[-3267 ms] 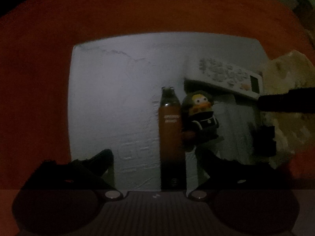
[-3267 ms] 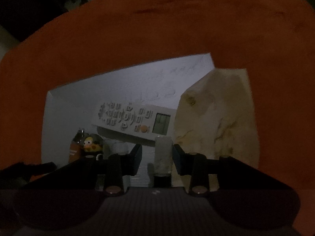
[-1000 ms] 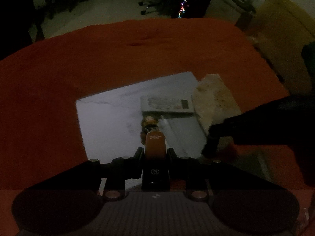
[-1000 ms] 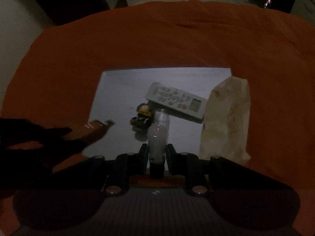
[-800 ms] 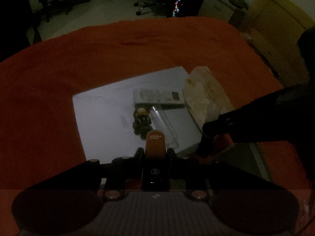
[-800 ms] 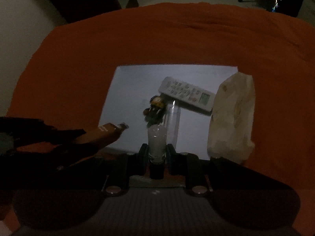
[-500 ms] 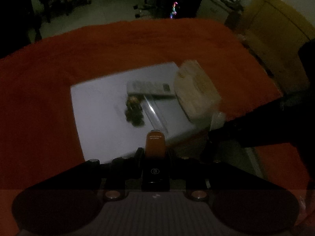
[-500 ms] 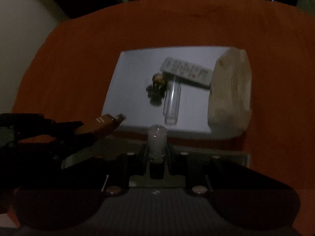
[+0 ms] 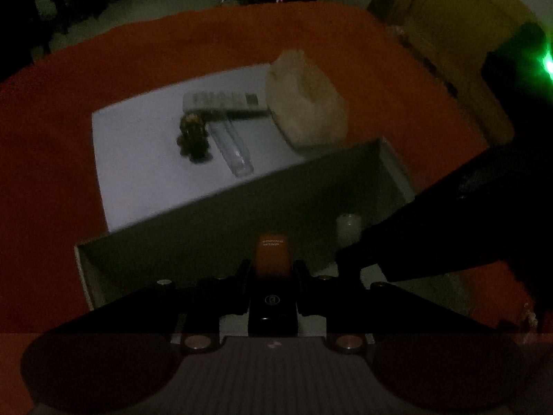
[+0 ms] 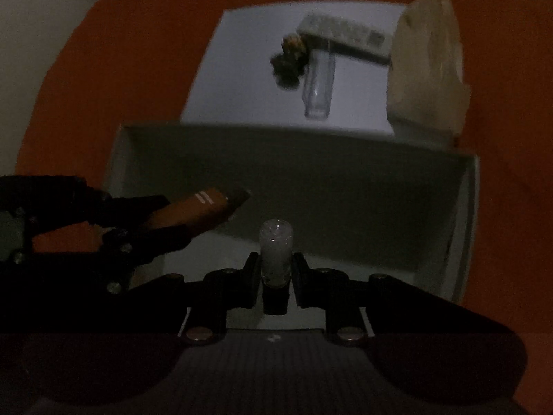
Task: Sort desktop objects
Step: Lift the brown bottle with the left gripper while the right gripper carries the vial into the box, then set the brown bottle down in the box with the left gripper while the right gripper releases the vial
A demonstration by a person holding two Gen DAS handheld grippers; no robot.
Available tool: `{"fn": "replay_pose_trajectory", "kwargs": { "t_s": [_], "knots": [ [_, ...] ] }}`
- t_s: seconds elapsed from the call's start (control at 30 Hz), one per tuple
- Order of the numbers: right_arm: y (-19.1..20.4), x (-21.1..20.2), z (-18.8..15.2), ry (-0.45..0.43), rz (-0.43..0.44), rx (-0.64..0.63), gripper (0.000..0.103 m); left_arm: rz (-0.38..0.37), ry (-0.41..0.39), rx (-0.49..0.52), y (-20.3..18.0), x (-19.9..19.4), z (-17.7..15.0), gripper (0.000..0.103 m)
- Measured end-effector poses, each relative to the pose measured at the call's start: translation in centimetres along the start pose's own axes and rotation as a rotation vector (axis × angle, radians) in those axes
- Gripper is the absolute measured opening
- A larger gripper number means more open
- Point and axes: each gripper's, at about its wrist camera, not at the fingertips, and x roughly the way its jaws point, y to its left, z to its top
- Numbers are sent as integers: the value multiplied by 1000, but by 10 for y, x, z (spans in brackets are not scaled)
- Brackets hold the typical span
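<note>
Item one, far left of the right wrist view: our left tool [image 10: 193, 218], clamped on the orange-brown stick [image 10: 198, 207]. In its own view the left tool [image 9: 271, 269] shows that stick [image 9: 272, 254] pinched between both fingers, long axis running forward along them, tip out over the box.

Item two, centre: the open grey box [image 10: 468, 207], lying directly beneath and ahead of both tools on the orange bench [image 10: 86, 79]. We see nothing inside it, though the floor is dim.

Item three, centre: our right tool [image 10: 275, 273], closed on the small frosted vial [image 10: 275, 245], which stands up along the fingers, rounded end forward and over the box floor. The left view shows the same vial [image 9: 348, 226] just right of the stick.

Item four, beyond the box's far wall: a white sheet [image 10: 242, 69] carrying the toy figure [image 10: 289, 65], a clear tube [image 10: 319, 86], the remote [image 10: 345, 34] and, rightmost, a pale crumpled bag [image 10: 428, 65].

Governing relation: the box lies below both held items, both pointing steeply down into it. We judge release into the box to be the step in hand, neither hand clearly nearer.
</note>
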Motion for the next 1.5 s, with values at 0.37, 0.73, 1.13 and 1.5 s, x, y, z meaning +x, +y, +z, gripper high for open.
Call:
{"fn": "replay_pose_trajectory", "kwargs": {
  "t_s": [0.37, 0.73, 1.13, 1.5],
  "knots": [
    [-18, 38, -26, 98, -59, 19, 22, 36, 141, 18, -4, 51, -37, 21],
    [-18, 62, -40, 148, -98, -13, 22, 77, 171, 55, -11, 70, -46, 21],
    [-18, 77, -51, 188, -124, -23, 22, 88, 239, 86, -17, 85, -61, 21],
    [-14, 88, -53, 153, -146, -41, 22, 98, 278, 68, -14, 93, -69, 26]
  ]
}}
